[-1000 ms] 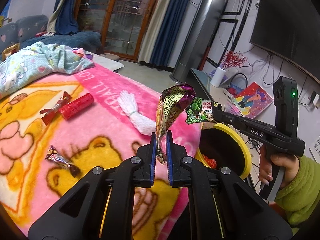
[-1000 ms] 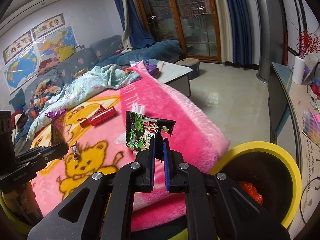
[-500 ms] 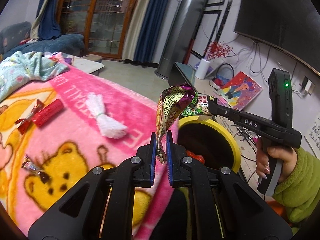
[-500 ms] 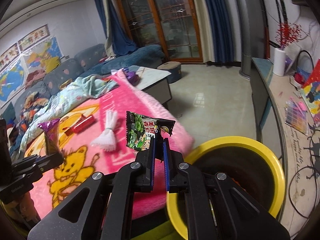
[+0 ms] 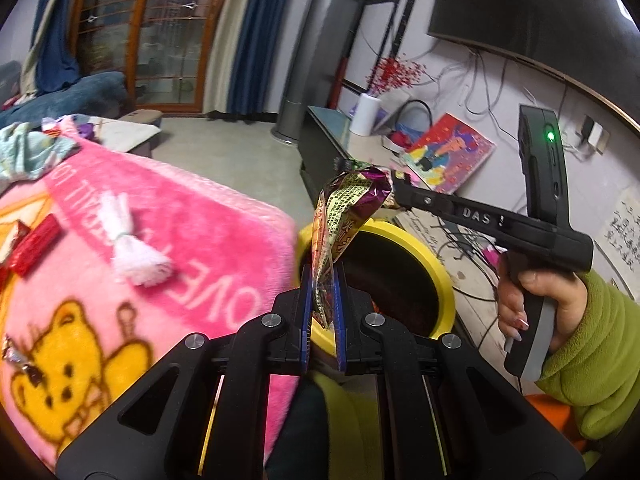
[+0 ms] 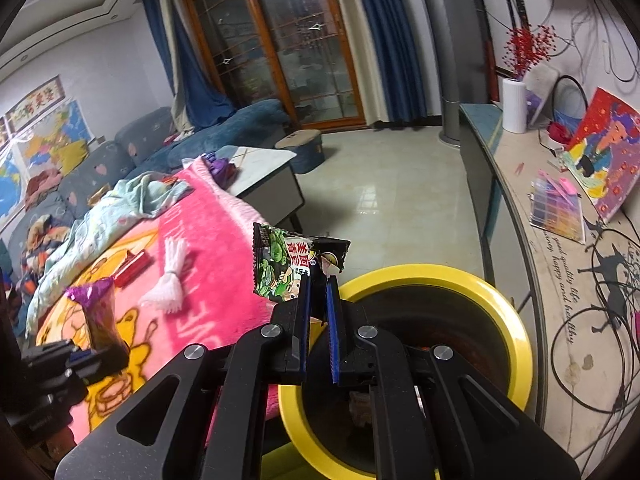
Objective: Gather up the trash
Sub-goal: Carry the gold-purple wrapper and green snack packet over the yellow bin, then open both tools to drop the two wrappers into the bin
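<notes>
Two grippers each hold a piece of trash at the yellow-rimmed round bin (image 6: 516, 312), which stands just beside the corner of the pink plush teddy-bear blanket (image 5: 208, 216). On the blanket, from its left edge: a red foil-wrapped bar (image 5: 34, 249), then a white tied bundle of threads (image 5: 134, 248) nearer the bin-side edge. Left gripper (image 5: 323, 300): jaws clamped on the lower end of a crumpled purple-and-yellow foil wrapper (image 5: 344, 216), which stands upright over the bin's near rim. Right gripper (image 6: 318, 312): jaws pinched on a corner of a green-and-black printed snack packet (image 6: 288, 266), held above the rim on the blanket side. Right edge of the left wrist view: a hand (image 5: 540, 304) in a green fleece sleeve (image 5: 596, 360) grips the right gripper's handle.
</notes>
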A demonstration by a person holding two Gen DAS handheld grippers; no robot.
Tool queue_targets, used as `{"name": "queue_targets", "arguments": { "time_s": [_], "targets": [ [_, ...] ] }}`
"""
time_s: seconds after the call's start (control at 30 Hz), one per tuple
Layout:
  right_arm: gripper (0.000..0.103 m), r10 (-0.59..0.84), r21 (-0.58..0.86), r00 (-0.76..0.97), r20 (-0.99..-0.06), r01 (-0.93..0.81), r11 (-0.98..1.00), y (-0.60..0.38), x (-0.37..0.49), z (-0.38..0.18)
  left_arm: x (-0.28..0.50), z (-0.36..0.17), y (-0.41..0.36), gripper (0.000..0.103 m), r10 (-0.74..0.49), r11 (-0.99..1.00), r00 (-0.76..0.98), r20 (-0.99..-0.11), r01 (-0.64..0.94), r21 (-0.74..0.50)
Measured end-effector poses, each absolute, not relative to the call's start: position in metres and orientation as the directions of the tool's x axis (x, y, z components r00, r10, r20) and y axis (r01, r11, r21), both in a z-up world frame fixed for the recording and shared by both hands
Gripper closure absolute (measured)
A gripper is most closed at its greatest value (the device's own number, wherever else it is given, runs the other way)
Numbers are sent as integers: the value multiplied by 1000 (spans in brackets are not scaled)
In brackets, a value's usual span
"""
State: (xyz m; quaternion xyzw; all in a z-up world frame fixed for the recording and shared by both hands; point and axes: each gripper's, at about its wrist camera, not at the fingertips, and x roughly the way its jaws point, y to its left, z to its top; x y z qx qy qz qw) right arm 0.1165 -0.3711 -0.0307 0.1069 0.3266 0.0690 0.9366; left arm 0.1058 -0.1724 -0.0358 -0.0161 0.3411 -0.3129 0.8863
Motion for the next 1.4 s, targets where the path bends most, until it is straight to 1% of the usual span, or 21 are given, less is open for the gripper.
{"name": "queue_targets", "arguments": {
  "time_s": [0.47, 0.67, 0.87, 1.13, 1.2, 1.23, 1.27, 1.3, 1.33, 1.37, 1.4],
  "targets": [
    [95, 116, 278, 781, -614, 76, 958, -422, 116, -41, 117, -62, -232, 98, -601, 740, 478, -640, 635, -222],
    [95, 96, 294, 773, -628, 120, 948, -439, 118, -50, 125, -78, -251, 98, -598, 730, 443, -668, 645, -226],
    [94, 70, 310, 749, -659, 185, 933, -453, 121, -62, 132, -92, -267, 98, -591, 723, 411, -695, 652, -229],
    [93, 64, 317, 714, -697, 228, 921, -460, 127, -76, 147, -112, -280, 98, -579, 729, 378, -723, 637, -251],
    [91, 67, 321, 702, -709, 237, 917, -460, 128, -81, 150, -114, -282, 91, -575, 733, 380, -724, 632, -251],
    [86, 69, 323, 698, -713, 240, 915, -461, 129, -83, 150, -115, -282, 82, -573, 737, 383, -724, 628, -251],
    [78, 72, 328, 692, -718, 245, 912, -462, 130, -85, 152, -115, -281, 76, -573, 740, 385, -723, 622, -255],
    [76, 78, 332, 688, -722, 245, 911, -462, 130, -87, 151, -116, -278, 74, -573, 742, 387, -722, 619, -257],
    [73, 83, 334, 684, -725, 244, 910, -462, 131, -89, 153, -116, -278, 69, -572, 745, 391, -721, 615, -258],
    [73, 82, 333, 681, -728, 246, 910, -461, 131, -90, 153, -115, -276, 62, -571, 749, 395, -719, 610, -259],
    [73, 81, 332, 680, -729, 247, 910, -461, 132, -90, 153, -115, -274, 57, -569, 754, 400, -719, 603, -261]
  ]
}}
